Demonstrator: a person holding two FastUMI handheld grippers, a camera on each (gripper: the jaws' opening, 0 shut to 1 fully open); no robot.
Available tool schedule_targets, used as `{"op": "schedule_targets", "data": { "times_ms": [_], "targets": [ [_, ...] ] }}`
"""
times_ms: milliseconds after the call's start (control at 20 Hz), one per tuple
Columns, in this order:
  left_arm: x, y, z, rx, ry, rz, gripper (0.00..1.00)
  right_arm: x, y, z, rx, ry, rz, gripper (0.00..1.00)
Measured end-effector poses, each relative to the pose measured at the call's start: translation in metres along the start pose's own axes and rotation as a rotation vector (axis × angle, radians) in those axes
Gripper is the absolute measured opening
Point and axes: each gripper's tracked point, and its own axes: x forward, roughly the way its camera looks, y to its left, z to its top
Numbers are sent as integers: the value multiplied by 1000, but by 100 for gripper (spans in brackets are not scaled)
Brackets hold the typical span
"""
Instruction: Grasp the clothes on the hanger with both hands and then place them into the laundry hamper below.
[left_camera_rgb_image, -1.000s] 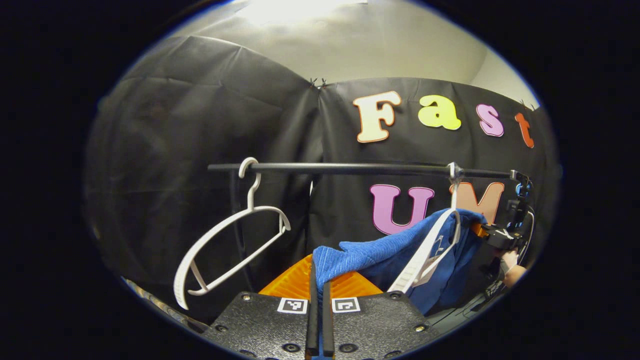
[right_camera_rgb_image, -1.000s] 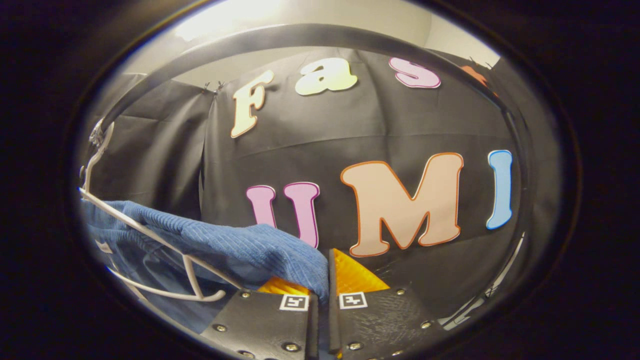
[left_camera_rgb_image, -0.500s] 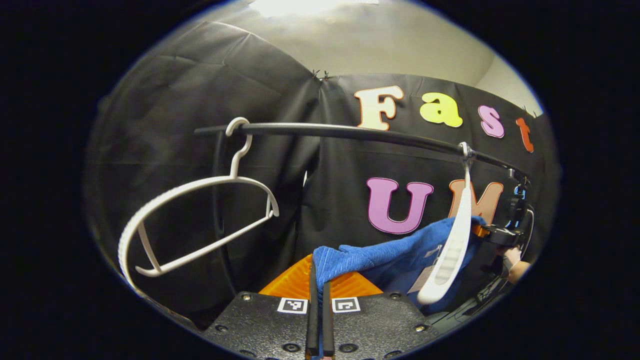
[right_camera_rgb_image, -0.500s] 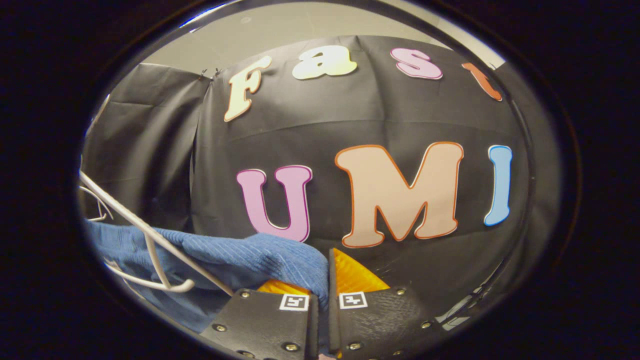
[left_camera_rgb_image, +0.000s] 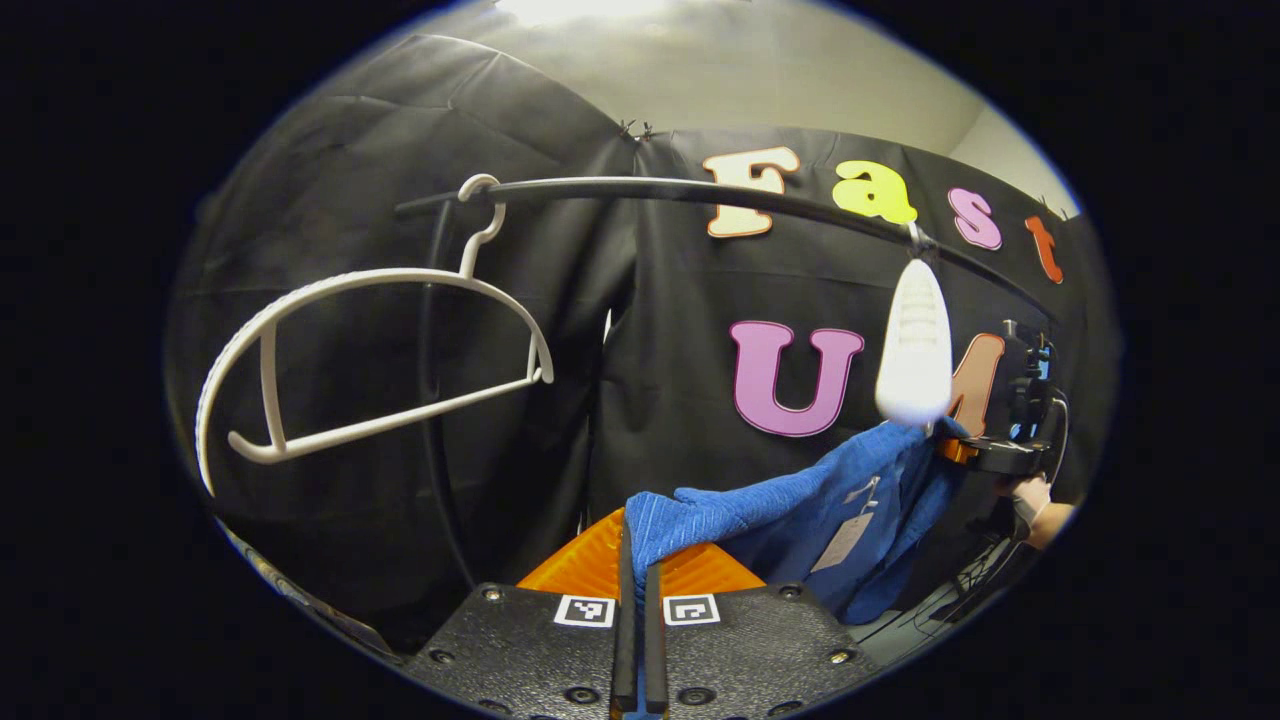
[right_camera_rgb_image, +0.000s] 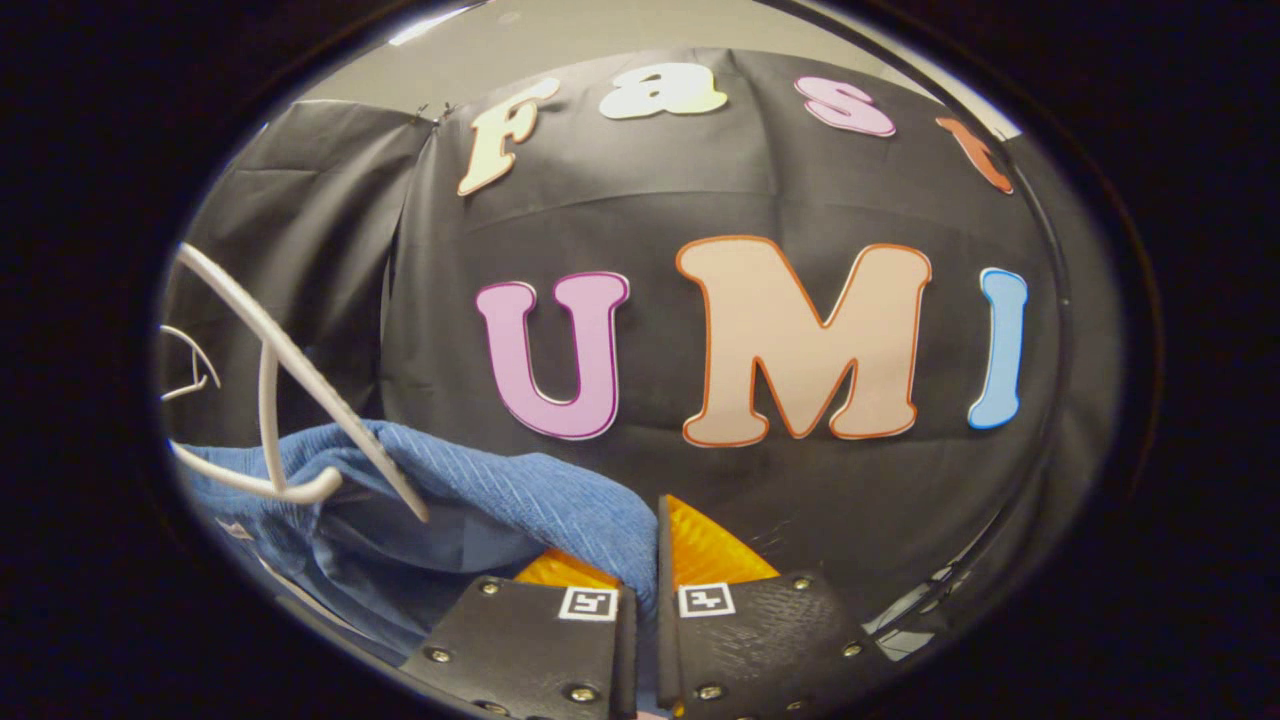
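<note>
Left gripper (left_camera_rgb_image: 636, 600), bottom centre of the left gripper view, is clenching one corner of the blue knit garment (left_camera_rgb_image: 800, 500); its jaws are pressing together w/ the cloth edge pinched between them. Right gripper (right_camera_rgb_image: 645, 610), bottom centre of the right gripper view, is likewise gripping the other end of the garment (right_camera_rgb_image: 480, 490), cloth bunching over its left finger. In the left gripper view the fabric is stretching from lower centre up toward the right gripper (left_camera_rgb_image: 985, 455) at centre-right, w/ a hand (left_camera_rgb_image: 1035, 500) behind it. The garment's hanger (left_camera_rgb_image: 912, 345) is hanging from the black rail (left_camera_rgb_image: 700, 192) at upper right, its lower end just touching or just above the cloth; can't tell if the garment is fully off it. In the right gripper view that hanger (right_camera_rgb_image: 300, 400) is sitting at left, its bars crossing in front of the fabric. A second, bare white hanger (left_camera_rgb_image: 370, 360) is hanging at left on the rail. Hamper isn't visible yet, so the drop is pending, prob. Risks: fabric snagging on the hanger's end as it's being lowered, dragging the hanger off the rail; thin pinches slipping since only corners are being held; uneven lowering letting one side sag and miss the hamper rim.
</note>
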Motion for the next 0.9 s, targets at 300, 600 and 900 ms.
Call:
{"op": "schedule_targets", "data": {
  "times_ms": [300,600,900],
  "targets": [
    [-15,0,-29,8,45,20,4,-15,-2,-38,-14,70,16,8],
    [-31,-13,-55,99,99,8,4,-46,-4,-78,-31,130,34,8],
    [-30,-80,-68,183,107,-130,4,-79,3,-74,-13,117,75,8]
  ]
}}
